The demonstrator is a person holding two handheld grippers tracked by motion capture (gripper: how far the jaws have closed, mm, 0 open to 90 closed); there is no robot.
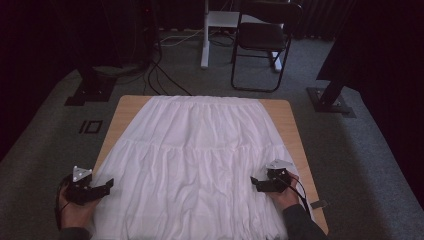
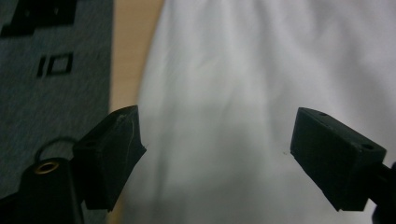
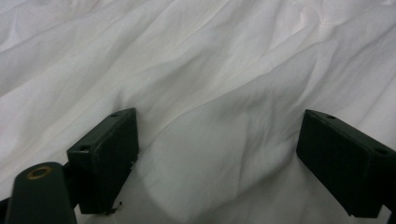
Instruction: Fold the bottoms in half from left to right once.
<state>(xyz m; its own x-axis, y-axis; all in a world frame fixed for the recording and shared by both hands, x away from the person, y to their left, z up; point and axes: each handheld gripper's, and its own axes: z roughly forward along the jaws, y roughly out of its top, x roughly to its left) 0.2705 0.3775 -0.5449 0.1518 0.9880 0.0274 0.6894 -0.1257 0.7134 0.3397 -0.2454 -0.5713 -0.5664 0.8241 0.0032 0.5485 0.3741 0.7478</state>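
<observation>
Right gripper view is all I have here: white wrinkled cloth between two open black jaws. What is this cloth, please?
Observer: In the high view it is a white tiered skirt spread flat over a light wooden table.
Operator: Where is my right gripper on it?
Observer: The right gripper is over the skirt's near right part, pointing inward.
Operator: And the left gripper?
Observer: The left gripper is open at the skirt's near left edge, beside grey carpet.
</observation>
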